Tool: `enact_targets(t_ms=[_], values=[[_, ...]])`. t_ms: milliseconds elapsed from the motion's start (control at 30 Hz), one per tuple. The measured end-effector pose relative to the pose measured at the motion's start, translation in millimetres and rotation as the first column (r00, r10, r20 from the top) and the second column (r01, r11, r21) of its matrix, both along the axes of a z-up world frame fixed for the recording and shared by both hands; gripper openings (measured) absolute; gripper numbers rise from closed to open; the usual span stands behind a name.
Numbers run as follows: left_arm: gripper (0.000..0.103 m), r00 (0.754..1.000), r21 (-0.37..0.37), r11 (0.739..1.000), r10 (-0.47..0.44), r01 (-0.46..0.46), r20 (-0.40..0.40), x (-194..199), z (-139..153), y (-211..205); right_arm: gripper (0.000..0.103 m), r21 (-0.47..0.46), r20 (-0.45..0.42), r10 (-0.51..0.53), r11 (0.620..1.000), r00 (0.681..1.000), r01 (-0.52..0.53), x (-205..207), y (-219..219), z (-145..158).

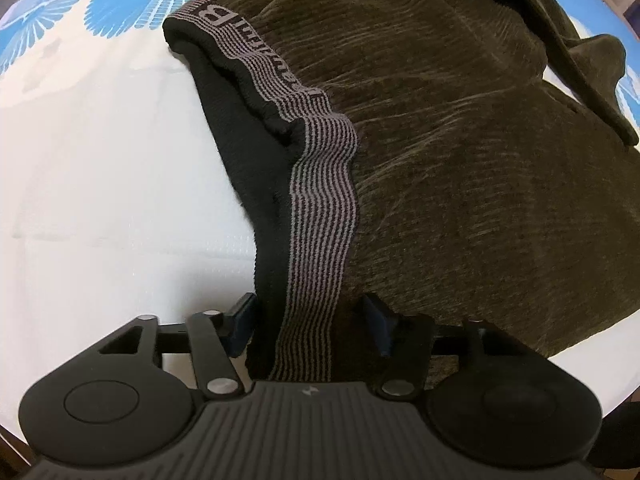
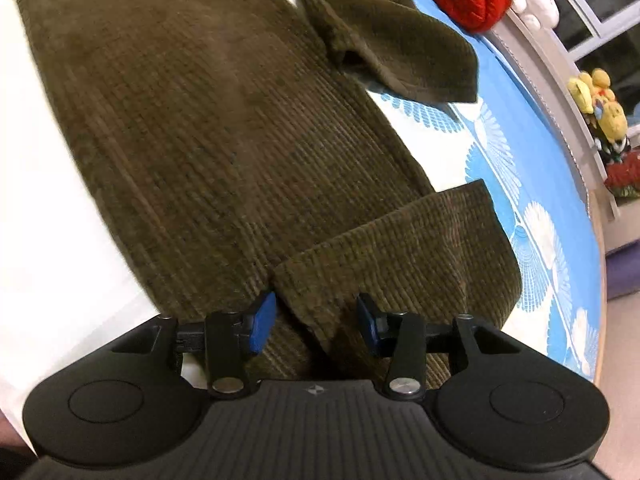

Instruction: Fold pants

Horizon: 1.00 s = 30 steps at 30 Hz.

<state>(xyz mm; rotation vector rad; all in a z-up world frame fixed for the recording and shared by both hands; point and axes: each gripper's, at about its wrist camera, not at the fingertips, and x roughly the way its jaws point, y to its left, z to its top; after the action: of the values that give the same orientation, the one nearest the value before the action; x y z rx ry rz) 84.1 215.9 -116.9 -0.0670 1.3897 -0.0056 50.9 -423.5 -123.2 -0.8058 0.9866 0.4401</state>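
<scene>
where ribbed olive corduroy pants (image 2: 208,128) lie flat, left gripper (image 1: 310,322) agape astride striped elastic waistband (image 1: 320,200), right gripper (image 2: 316,316) agape

Legible text: one item only. Striped elastic waistband (image 1: 280,92) of the pants (image 1: 460,140), upper left of centre in the left wrist view, carries woven dark lettering. A large "B" reads clearly near its upper end; the smaller letters below it are possibly a brand name, too distorted to read. Right wrist view: no text.
</scene>
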Motion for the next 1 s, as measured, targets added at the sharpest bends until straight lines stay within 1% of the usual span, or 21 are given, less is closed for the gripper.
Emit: enact_targets(t_ms=[33,133,167,233,300,333,367,433,467,500,533,600,667,700,800,833,867,900,933,967,1000], values=[[0.052,1.000,0.002,1.000,-0.005,0.005,0.006,-0.3,1.0,-0.6,0.021,0.035,-0.016,-0.029,0.999,0.999,0.030,4.2,-4.9,3.9],[0.032,1.000,-0.002,1.000,-0.012,0.012,0.028,0.4,3.6,-0.5,0.012,0.157,0.005,-0.165,0.974,0.986,0.162,21.5,-23.5,20.1],[0.027,0.999,-0.003,1.000,-0.012,0.012,0.035,0.2,5.9,-0.5,0.011,0.222,0.019,-0.247,0.946,0.969,0.237,27.3,-37.0,31.3],[0.015,0.999,0.008,1.000,-0.002,0.001,0.049,-2.4,11.3,2.0,0.010,0.369,0.028,-0.435,0.841,0.900,0.395,37.2,-73.4,54.0],[0.014,0.998,-0.006,1.000,0.016,-0.015,0.067,-4.6,16.7,5.5,0.010,0.494,0.028,-0.650,0.669,0.759,0.555,38.8,-120.7,72.4],[0.014,0.997,-0.009,1.000,0.018,-0.017,0.079,-10.4,23.2,9.1,0.010,0.536,0.016,-0.751,0.563,0.660,0.628,36.5,-147.1,78.6],[0.013,0.996,-0.010,1.000,0.014,-0.014,0.091,-12.2,25.7,8.6,0.010,0.564,-0.006,-0.830,0.458,0.558,0.687,31.8,-171.3,79.9],[0.012,0.994,-0.018,1.000,0.005,-0.003,0.107,-19.7,33.6,10.6,0.010,0.591,-0.075,-0.947,0.209,0.311,0.779,14.0,-223.2,78.9],[0.011,0.994,-0.023,1.000,0.004,-0.001,0.107,-22.0,34.9,11.8,0.009,0.579,-0.108,-0.974,0.101,0.198,0.809,2.8,-244.7,74.9],[0.009,0.995,-0.025,1.000,-0.001,0.004,0.103,-25.5,36.5,13.1,0.008,0.552,-0.129,-0.987,0.008,0.095,0.834,-8.5,-263.3,69.5],[0.008,0.995,-0.019,1.000,-0.010,0.012,0.094,-29.8,38.6,15.6,0.008,0.524,-0.157,-0.988,-0.074,0.011,0.849,-20.1,-280.4,62.6],[0.008,0.996,-0.007,1.000,-0.028,0.029,0.079,-35.9,40.0,18.0,0.008,0.483,-0.242,-0.966,-0.198,-0.087,0.853,-39.9,-305.8,47.2],[0.008,0.998,-0.001,0.999,-0.040,0.040,0.054,-42.8,41.0,20.6,0.007,0.437,-0.259,-0.955,-0.251,-0.146,0.864,-49.9,-316.5,36.5],[0.008,0.998,0.008,0.999,-0.042,0.041,0.042,-44.3,40.6,21.7,0.006,0.419,-0.265,-0.950,-0.267,-0.164,0.868,-54.4,-321.6,32.3],[0.010,1.000,0.003,1.000,-0.016,0.015,0.024,-45.6,41.3,25.7,0.000,0.378,-0.287,-0.940,-0.287,-0.184,0.880,-53.1,-328.3,14.7],[0.012,1.000,-0.016,1.000,-0.005,0.005,0.029,-45.2,43.3,26.8,0.004,0.378,-0.288,-0.939,-0.292,-0.188,0.879,-53.9,-330.7,13.0],[0.023,1.000,-0.023,1.000,0.009,-0.008,0.029,-43.8,43.7,26.9,0.005,0.376,-0.304,-0.935,-0.291,-0.180,0.880,-53.5,-330.6,11.0],[0.031,1.000,-0.029,0.999,0.022,-0.022,0.021,-43.2,43.0,28.6,0.013,0.367,-0.348,-0.924,-0.290,-0.159,0.884,-50.5,-331.2,4.9],[0.051,0.999,-0.035,0.999,0.038,-0.038,0.009,-42.9,40.2,29.7,0.032,0.355,-0.401,-0.907,-0.283,-0.128,0.891,-50.1,-327.4,-1.3],[0.055,0.999,-0.032,0.999,0.039,-0.039,0.000,-42.1,37.8,28.5,0.041,0.338,-0.438,-0.893,-0.272,-0.106,0.901,-47.7,-324.4,-9.6],[0.055,0.999,-0.023,0.999,0.033,-0.033,-0.012,-42.2,34.7,27.5,0.048,0.319,-0.454,-0.887,-0.255,-0.089,0.913,-45.1,-319.6,-13.4]])
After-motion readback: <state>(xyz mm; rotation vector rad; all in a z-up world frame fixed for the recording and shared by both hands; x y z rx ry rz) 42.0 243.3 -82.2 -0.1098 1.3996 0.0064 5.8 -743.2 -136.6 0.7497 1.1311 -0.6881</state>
